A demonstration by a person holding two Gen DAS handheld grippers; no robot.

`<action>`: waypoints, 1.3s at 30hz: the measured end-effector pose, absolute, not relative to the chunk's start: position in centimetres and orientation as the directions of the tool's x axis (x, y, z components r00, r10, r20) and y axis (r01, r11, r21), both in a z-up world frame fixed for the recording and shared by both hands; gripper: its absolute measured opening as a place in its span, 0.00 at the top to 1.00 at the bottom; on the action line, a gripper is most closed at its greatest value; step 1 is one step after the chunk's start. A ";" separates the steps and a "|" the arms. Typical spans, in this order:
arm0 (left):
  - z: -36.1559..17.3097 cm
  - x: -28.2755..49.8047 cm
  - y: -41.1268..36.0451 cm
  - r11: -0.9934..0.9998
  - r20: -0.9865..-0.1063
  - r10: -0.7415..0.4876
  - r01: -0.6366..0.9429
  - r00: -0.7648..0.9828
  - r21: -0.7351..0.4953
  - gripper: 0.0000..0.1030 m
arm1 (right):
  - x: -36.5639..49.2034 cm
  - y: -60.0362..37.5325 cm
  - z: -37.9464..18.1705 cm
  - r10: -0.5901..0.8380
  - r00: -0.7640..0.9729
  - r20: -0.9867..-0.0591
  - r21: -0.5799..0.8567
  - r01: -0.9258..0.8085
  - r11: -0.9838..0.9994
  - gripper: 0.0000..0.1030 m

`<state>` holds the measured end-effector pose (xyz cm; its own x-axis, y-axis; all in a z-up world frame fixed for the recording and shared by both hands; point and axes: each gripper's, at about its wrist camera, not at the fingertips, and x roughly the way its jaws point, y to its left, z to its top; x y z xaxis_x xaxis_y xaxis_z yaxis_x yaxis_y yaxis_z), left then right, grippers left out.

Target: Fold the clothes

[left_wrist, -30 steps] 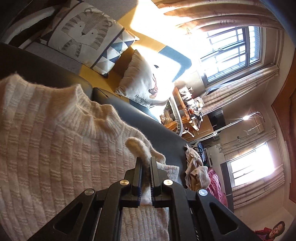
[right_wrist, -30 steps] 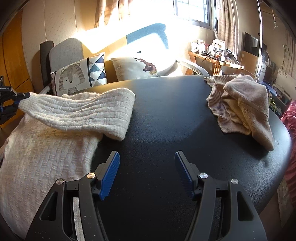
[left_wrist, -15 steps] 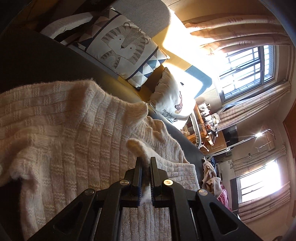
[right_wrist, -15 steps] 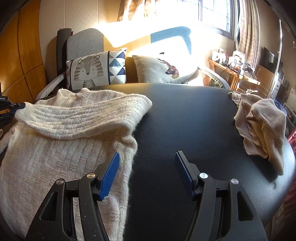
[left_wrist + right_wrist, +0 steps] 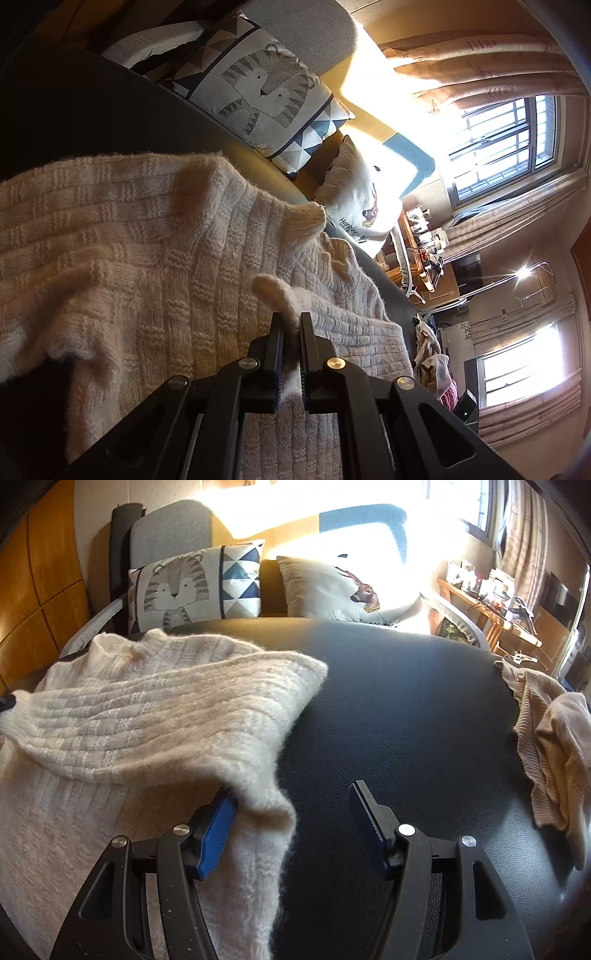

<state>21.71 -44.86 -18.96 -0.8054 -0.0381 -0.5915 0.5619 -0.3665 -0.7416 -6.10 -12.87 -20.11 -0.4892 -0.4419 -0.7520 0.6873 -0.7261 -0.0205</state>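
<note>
A cream knitted sweater [image 5: 110, 738] lies on the black table [image 5: 406, 720], one sleeve folded across its body. My left gripper [image 5: 291, 325] is shut on the cuff of that sleeve [image 5: 273, 295], which sticks up between the jaws over the sweater [image 5: 129, 258]. My right gripper [image 5: 293, 808] stands open at the sweater's right edge. Its left blue pad [image 5: 218, 834] is tucked under the fuzzy fold, while its right pad [image 5: 369, 830] hangs over bare table. The pads are not pressing on the cloth.
A tan knitted garment [image 5: 546, 746] lies crumpled at the table's right edge. Behind the table stand a tiger cushion [image 5: 195, 587] and a deer cushion [image 5: 343, 587] on a sofa. A cluttered wooden shelf [image 5: 491, 602] is at the far right.
My right gripper slid left from bare table to the sweater's edge, its left pad now under the fold. My left gripper drew the sleeve cuff further across the sweater, still shut.
</note>
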 end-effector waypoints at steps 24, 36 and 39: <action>-18.6 21.5 -43.9 -0.480 -0.687 -0.096 0.638 -0.720 -0.602 0.86 | -4.8 -12.6 -14.5 -0.607 -0.468 -0.642 0.109 0.728 -0.677 0.23; -20.7 15.4 -41.7 -0.600 -0.715 -0.021 0.581 -0.699 -0.550 0.82 | -5.1 -17.4 -21.1 -0.634 -0.155 -0.757 0.293 0.787 -0.543 0.22; -21.0 16.0 -41.8 -0.599 -0.686 -0.019 0.557 -0.728 -0.575 0.82 | -4.9 -17.4 -21.3 -0.627 -0.158 -0.763 0.271 0.803 -0.531 0.22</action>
